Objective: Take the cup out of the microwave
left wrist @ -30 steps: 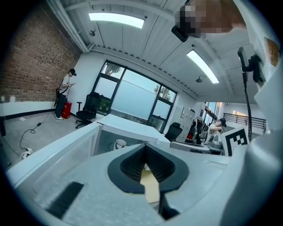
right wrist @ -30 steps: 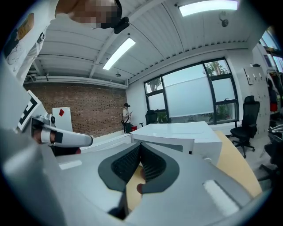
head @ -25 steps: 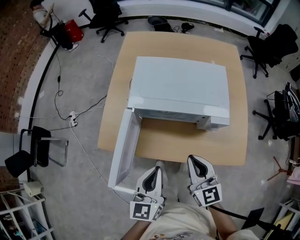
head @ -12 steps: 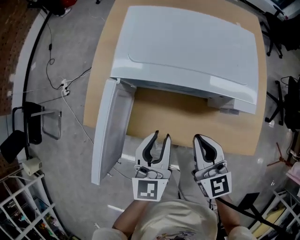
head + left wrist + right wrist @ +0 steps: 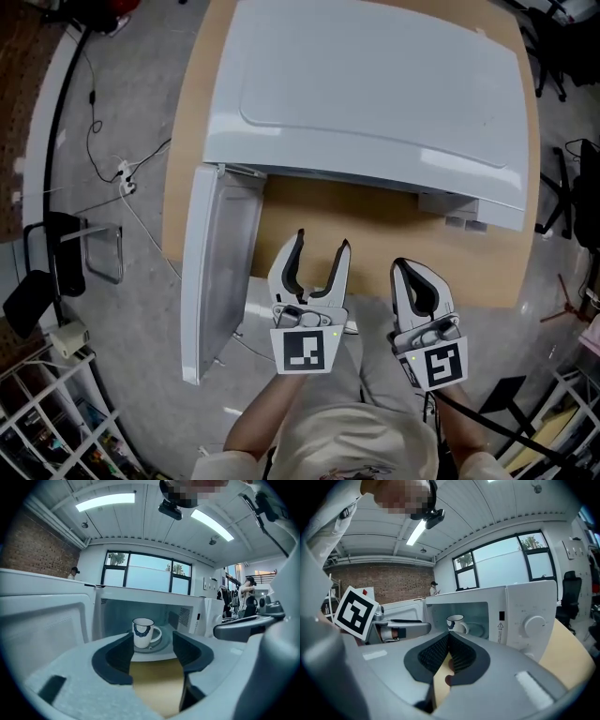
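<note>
So the person has both tongs held out in front of the open microwave (image 5: 366, 94), which sits on a wooden tabletop (image 5: 375, 225). The left tongs (image 5: 322, 242) are opening right now, with the jaws apart and nothing pressed between the pads. From the left gripper view the gap lines up pretty much dead on with the cup (image 5: 142, 632), but the cup is still well ahead of those tongs, not between them. It's a white cup with a dark blue pattern near the rim, standing upright on the glass turntable (image 5: 162, 641) inside the microwave cavity, handle turned to the right as the left tongs see it. The right tongs (image 5: 412, 267) sit just beside the left ones, on the person's right, jaws closed together and holding nothing. From the right gripper view the cup shows up just above the closed tips and ahead of them, and the control panel with its round knob (image 5: 534, 626) is off to the right of those tongs. The microwave door (image 5: 216, 262) is swung wide open to the left of the left tongs, sticking out past the tabletop edge. Both tongs hang over the near edge of the tabletop, short of the cavity. Some cables (image 5: 112, 169) trail on the floor further off to the left.
</note>
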